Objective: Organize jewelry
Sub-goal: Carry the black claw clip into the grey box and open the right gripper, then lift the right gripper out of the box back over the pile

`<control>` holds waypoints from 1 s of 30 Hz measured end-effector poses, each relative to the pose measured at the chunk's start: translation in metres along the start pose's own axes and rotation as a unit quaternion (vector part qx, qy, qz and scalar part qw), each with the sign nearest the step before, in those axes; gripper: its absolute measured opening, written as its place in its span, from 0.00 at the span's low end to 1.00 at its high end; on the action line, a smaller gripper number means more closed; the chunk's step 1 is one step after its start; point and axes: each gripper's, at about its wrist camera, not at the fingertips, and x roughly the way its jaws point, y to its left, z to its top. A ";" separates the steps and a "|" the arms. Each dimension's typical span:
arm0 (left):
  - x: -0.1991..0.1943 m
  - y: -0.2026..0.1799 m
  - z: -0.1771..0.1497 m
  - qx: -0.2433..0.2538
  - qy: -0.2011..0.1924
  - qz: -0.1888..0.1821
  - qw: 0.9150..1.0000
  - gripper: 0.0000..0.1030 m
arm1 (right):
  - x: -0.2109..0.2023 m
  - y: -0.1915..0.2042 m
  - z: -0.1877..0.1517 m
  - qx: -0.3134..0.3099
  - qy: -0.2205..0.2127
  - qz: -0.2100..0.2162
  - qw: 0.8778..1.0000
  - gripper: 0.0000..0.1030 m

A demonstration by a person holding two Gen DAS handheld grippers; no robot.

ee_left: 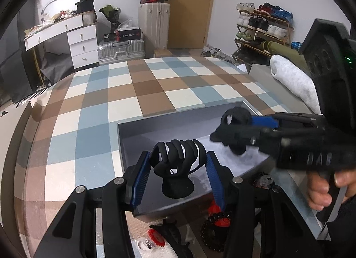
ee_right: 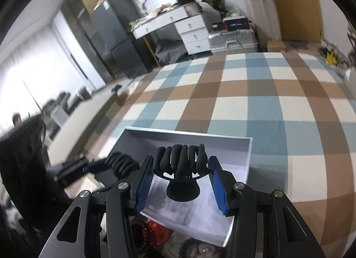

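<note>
I'm working over a bed with a blue, brown and cream checked cover, in a bedroom with a white desk, suitcases and a shoe rack along the far wall. A shallow grey box sits open on the cover; I take it as the place the jewelry is meant to go.

My left gripper is clenched on a black claw clip, its blue pads pressing the clip's two sides, and it holds the clip just above the box's near left part, angled down so it can be set inside. To its right, my right gripper grips a second claw clip the same way, over the box's middle, a little further in.

Below the box's near edge lie the pieces not yet sorted: a dark bead bracelet and some red items, small and partly hidden.

Carrying one clip in each hand lets both go into the box together, I judge, and they need to land apart so their teeth don't tangle.
</note>
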 end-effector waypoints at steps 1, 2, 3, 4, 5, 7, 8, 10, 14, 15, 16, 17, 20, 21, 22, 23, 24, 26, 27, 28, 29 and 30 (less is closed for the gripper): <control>0.001 0.000 0.001 0.001 0.001 0.001 1.000 0.43 | 0.002 0.003 0.000 -0.005 0.004 0.001 1.000 0.47; 0.002 0.000 0.001 0.003 0.001 0.005 1.000 0.43 | 0.005 0.005 0.001 -0.008 0.012 0.001 1.000 0.47; 0.002 -0.001 0.000 0.006 0.001 0.008 1.000 0.43 | 0.008 0.006 0.002 -0.008 0.018 -0.003 1.000 0.47; 0.002 -0.002 -0.001 0.009 0.000 0.011 1.000 0.43 | 0.010 0.007 0.002 -0.009 0.022 -0.006 1.000 0.47; 0.001 -0.003 -0.002 0.013 0.000 0.013 1.000 0.43 | 0.013 0.009 0.002 -0.012 0.026 -0.009 1.000 0.47; 0.001 -0.006 -0.004 0.025 -0.001 0.023 0.999 0.43 | 0.015 0.010 0.001 -0.017 0.029 -0.017 0.999 0.47; 0.000 -0.008 -0.004 0.029 -0.003 0.028 0.999 0.43 | 0.015 0.010 0.001 -0.017 0.030 -0.017 0.999 0.47; 0.000 -0.008 -0.005 0.034 -0.004 0.035 0.999 0.43 | 0.016 0.011 0.002 -0.019 0.034 -0.039 0.998 0.47; -0.002 -0.007 -0.004 0.033 -0.002 0.040 0.999 0.43 | 0.019 0.010 0.004 -0.023 0.040 -0.066 0.997 0.47; -0.001 -0.007 -0.004 0.035 -0.001 0.043 0.998 0.43 | 0.019 0.011 0.004 -0.026 0.041 -0.070 0.996 0.47; -0.002 -0.007 -0.004 0.039 -0.003 0.052 0.998 0.43 | 0.020 0.011 0.004 -0.026 0.043 -0.070 0.996 0.47; -0.002 -0.008 -0.004 0.040 -0.003 0.062 0.997 0.43 | 0.020 0.011 0.004 -0.027 0.046 -0.075 0.996 0.47; -0.002 -0.006 -0.004 0.038 -0.001 0.063 0.997 0.43 | 0.019 0.012 0.003 -0.031 0.046 -0.078 0.995 0.47; -0.002 -0.005 -0.004 0.037 -0.001 0.060 0.997 0.43 | 0.018 0.011 0.003 -0.029 0.045 -0.075 0.996 0.47; -0.002 -0.004 -0.003 0.035 0.000 0.060 0.998 0.43 | 0.016 0.011 0.003 -0.026 0.043 -0.073 0.996 0.47; -0.003 -0.003 -0.003 0.031 0.001 0.059 0.998 0.43 | 0.015 0.011 0.003 -0.026 0.041 -0.070 0.996 0.47; -0.004 -0.003 -0.004 0.029 0.001 0.057 0.998 0.43 | 0.013 0.010 0.002 -0.026 0.038 -0.067 0.997 0.49; -0.006 -0.002 -0.004 0.024 0.002 0.051 0.998 0.43 | 0.007 0.011 0.002 -0.026 0.032 -0.070 0.997 0.51; -0.007 -0.002 -0.005 0.023 0.003 0.048 0.999 0.44 | 0.002 0.011 0.001 -0.025 0.023 -0.062 0.997 0.51; -0.009 -0.002 -0.005 0.022 0.003 0.047 0.999 0.44 | -0.003 0.011 0.001 -0.021 0.017 -0.053 0.998 0.56; -0.013 -0.002 -0.006 0.020 0.002 0.047 0.999 0.44 | -0.008 0.011 0.000 -0.016 0.012 -0.044 0.999 0.58; -0.016 -0.003 -0.006 0.019 0.000 0.047 0.999 0.46 | -0.014 0.011 0.000 -0.011 0.004 -0.038 0.999 0.59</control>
